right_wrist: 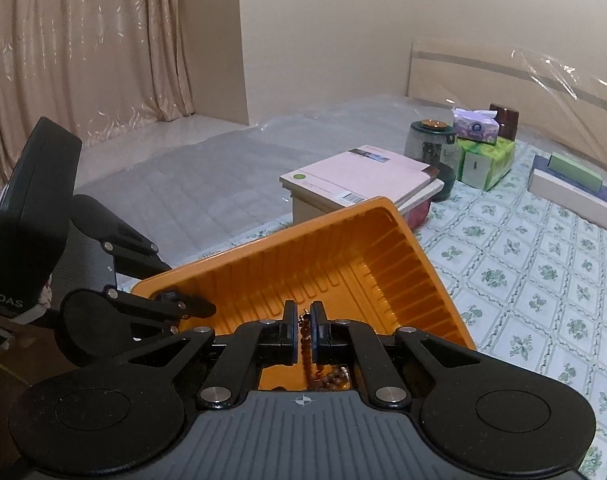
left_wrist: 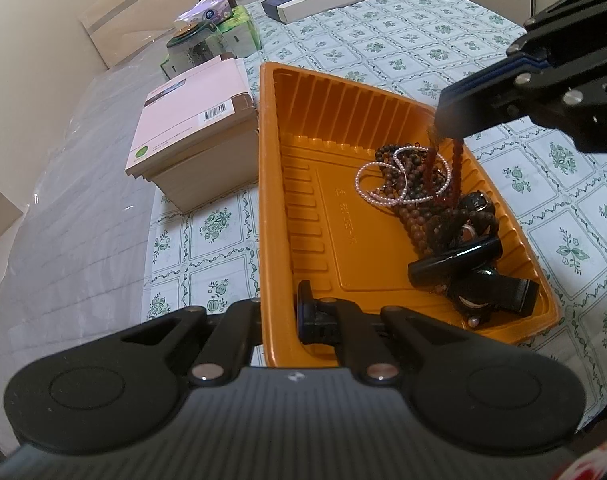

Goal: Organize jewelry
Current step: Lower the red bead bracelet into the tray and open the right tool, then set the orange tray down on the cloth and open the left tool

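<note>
Orange tray (left_wrist: 383, 240) — embossed writing unreadable; left gripper (right_wrist: 171, 300) reads "DAS".

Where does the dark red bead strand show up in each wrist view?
Left wrist view: the dark red bead strand hangs at right of centre from the right claw, over the jewelry pile in the orange ribbed plastic tray.
Right wrist view: low centre, pinched between that claw's fingers.
Shared landmark: the pink-covered book stack beside the tray.
</note>
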### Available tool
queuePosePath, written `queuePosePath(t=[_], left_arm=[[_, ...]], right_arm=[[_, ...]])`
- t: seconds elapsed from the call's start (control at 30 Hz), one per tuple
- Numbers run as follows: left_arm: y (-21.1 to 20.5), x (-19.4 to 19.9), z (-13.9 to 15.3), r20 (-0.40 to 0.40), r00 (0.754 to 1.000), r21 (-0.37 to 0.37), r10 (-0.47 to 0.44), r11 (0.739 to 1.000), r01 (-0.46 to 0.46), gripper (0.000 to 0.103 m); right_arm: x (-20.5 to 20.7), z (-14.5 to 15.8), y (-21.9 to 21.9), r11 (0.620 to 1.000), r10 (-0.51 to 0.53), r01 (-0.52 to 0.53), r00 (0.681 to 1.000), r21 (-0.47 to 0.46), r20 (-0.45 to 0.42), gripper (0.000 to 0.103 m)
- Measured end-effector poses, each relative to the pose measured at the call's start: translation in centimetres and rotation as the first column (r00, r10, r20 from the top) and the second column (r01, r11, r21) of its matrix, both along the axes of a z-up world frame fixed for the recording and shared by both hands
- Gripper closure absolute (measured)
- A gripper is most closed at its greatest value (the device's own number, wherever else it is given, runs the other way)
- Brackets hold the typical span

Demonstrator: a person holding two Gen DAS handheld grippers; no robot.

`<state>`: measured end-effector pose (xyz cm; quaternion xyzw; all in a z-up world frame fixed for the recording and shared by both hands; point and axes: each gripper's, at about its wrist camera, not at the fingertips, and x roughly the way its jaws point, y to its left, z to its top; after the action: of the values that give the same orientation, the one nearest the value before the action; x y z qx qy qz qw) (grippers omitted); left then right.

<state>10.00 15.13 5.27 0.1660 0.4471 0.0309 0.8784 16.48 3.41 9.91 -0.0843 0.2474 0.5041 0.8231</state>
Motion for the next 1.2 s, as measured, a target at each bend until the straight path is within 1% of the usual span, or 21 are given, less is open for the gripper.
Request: queuePosePath(t=[0.07,0.13,0.17,0.2,0.23,0.4,0.53,0.67,0.87,1.0,1.07,1.2], left_arm=[[0.0,0.0,0.0,-0.001,1.0,-0.001,0.001,1.0,-0.001,0.1],[0.0,0.0,0.0,-0.001,1.0,-0.001,0.002,1.0,-0.002,0.1],[0.0,0.0,0.0,-0.001,1.0,-0.001,0.002,1.0,-0.002,0.1],[0.1,0.0,0.0,-0.001,1.0,-0.001,0.002,1.0,-0.002,0.1],[0.1,-0.1,0.0,0.0,1.0,-0.002,0.002,1.0,-0.002,0.1],[0.1,-0.1,-0.1,-0.001,1.0,-0.005,0.006,1.0,-0.006,0.1],[0.3,-0.1,-0.1,-0.001,1.0,-0.012,0.008,1.0,-0.008,0.1],[0.3,-0.1,-0.1,-0.002,1.0,-0.015,0.011,1.0,-0.011,0.1],[0.5,0.0,-0.2,-0.003,1.0,-0.018,0.012,1.0,-0.012,0.1],[0.7,0.0,-0.4,-0.004,1.0,-0.031,0.017,0.999,-0.018,0.1],[1.0,-0.1,-0.4,-0.002,1.0,-0.046,0.024,0.999,-0.024,0.1],[2.0,-0.2,-0.8,-0.003,0.999,-0.1,0.048,0.994,-0.048,0.1]], right_arm=[[0.2,0.1,-0.3,1.0,0.005,-0.005,1.0,0.019,-0.011,0.096],[0.4,0.2,-0.5,1.0,-0.015,0.016,1.0,0.026,-0.016,0.086],[0.5,0.3,-0.9,0.999,-0.034,0.034,0.999,0.033,-0.012,0.069],[0.6,0.4,-1.2,0.998,-0.048,0.048,0.999,0.041,-0.013,0.055],[0.7,0.4,-1.6,0.997,-0.061,0.062,0.998,0.053,-0.018,0.053],[1.0,0.4,-3.6,0.988,-0.119,0.124,0.991,0.087,-0.063,0.052],[0.6,-0.3,-4.8,0.985,-0.148,0.155,0.985,0.082,-0.088,0.052],[0.2,-1.2,-6.3,0.977,-0.185,0.197,0.974,0.085,-0.134,0.052],[-0.2,-2.8,-9.0,0.951,-0.263,0.293,0.936,0.102,-0.234,0.052],[-0.6,-3.6,-10.3,0.935,-0.309,0.342,0.913,0.088,-0.267,0.052],[-0.8,-3.9,-11.2,0.927,-0.329,0.365,0.902,0.087,-0.281,0.052],[-1.2,-4.1,-12.5,0.907,-0.365,0.41,0.878,0.093,-0.311,0.052]])
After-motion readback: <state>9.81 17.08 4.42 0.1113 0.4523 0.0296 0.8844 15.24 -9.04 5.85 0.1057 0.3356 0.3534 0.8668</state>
